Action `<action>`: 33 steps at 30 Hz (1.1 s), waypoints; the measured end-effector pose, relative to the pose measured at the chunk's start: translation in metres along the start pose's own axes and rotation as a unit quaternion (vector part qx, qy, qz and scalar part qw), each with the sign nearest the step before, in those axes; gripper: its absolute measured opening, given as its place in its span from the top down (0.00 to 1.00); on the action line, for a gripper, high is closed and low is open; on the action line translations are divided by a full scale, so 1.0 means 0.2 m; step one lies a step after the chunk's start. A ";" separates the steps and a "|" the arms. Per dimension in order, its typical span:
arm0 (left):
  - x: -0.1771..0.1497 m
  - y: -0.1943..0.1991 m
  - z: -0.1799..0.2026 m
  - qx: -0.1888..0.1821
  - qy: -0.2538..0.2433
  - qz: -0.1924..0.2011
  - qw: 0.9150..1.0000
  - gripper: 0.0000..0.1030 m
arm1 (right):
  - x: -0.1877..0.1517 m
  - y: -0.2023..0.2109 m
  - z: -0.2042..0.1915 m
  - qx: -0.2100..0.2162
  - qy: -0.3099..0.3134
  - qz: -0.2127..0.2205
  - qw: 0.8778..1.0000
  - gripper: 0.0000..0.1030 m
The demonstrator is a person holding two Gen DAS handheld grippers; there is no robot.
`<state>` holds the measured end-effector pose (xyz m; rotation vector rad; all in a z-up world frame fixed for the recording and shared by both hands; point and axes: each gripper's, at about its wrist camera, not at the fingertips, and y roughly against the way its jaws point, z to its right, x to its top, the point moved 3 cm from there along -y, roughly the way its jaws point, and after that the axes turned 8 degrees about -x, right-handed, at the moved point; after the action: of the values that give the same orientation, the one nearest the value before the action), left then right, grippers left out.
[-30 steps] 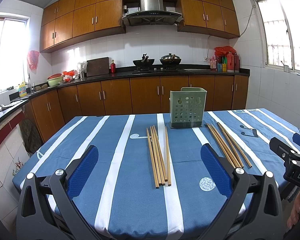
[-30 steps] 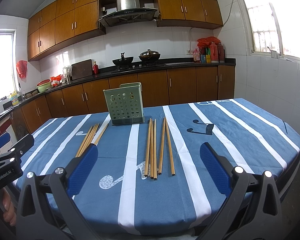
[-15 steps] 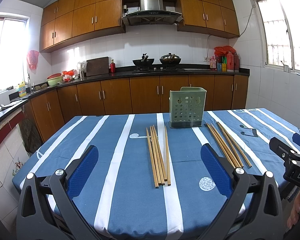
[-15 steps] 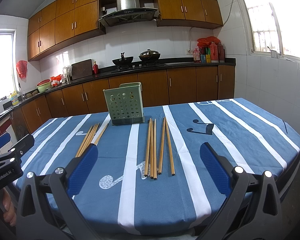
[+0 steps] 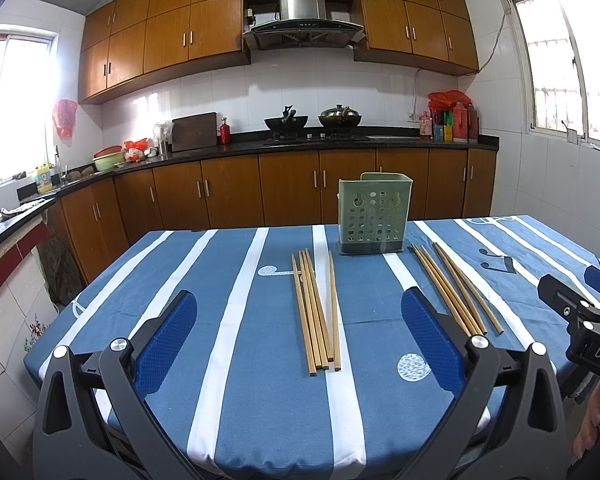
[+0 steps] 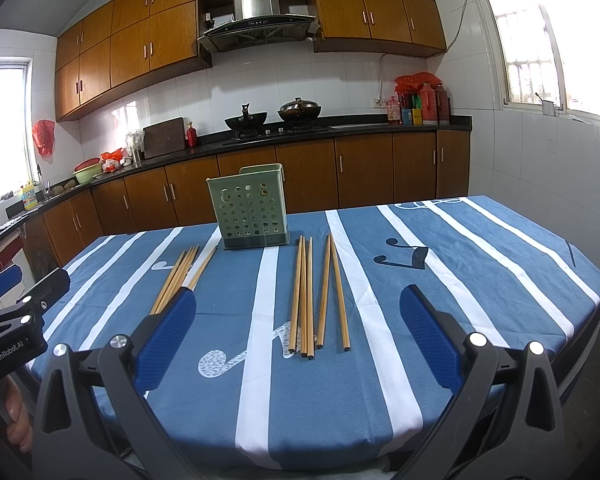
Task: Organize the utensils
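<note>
A green perforated utensil holder (image 5: pixel 374 216) stands upright at the far middle of the table; it also shows in the right wrist view (image 6: pixel 249 213). Two bundles of wooden chopsticks lie flat in front of it: the left bundle (image 5: pixel 315 310) (image 6: pixel 179 276) and the right bundle (image 5: pixel 454 288) (image 6: pixel 314 296). My left gripper (image 5: pixel 300 340) is open and empty, hovering over the near table edge in line with the left bundle. My right gripper (image 6: pixel 298 338) is open and empty, near the ends of the right bundle.
The table carries a blue cloth with white stripes (image 5: pixel 228 320). Kitchen counters and wooden cabinets (image 5: pixel 228 192) run behind and to the left. A tiled wall (image 6: pixel 540 168) stands to the right. Each gripper shows at the edge of the other's view (image 5: pixel 580 320) (image 6: pixel 16 320).
</note>
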<state>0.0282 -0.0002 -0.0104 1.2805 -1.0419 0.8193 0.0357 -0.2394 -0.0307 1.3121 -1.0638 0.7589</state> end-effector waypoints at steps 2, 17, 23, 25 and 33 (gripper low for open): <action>0.00 0.00 0.00 0.000 0.000 0.000 1.000 0.02 | 0.00 0.00 0.00 0.000 0.000 0.000 1.000 0.04; 0.00 0.00 0.00 0.000 0.000 -0.001 1.000 0.02 | 0.00 0.00 0.00 0.000 0.000 -0.001 1.000 0.04; 0.00 0.00 0.00 0.000 0.000 -0.002 1.000 0.02 | -0.01 0.00 0.00 -0.001 -0.001 -0.002 1.000 0.04; 0.00 0.00 0.00 0.003 0.002 -0.003 1.000 0.02 | -0.01 0.00 0.00 -0.002 -0.001 -0.004 1.000 0.04; -0.04 -0.10 -0.04 0.019 0.024 -0.049 0.998 0.02 | -0.05 -0.13 0.05 -0.017 -0.017 -0.051 0.998 0.04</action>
<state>0.0450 0.0059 -0.0255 1.3281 -0.9218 0.7944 0.0546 -0.2516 -0.0497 1.3431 -1.0252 0.6416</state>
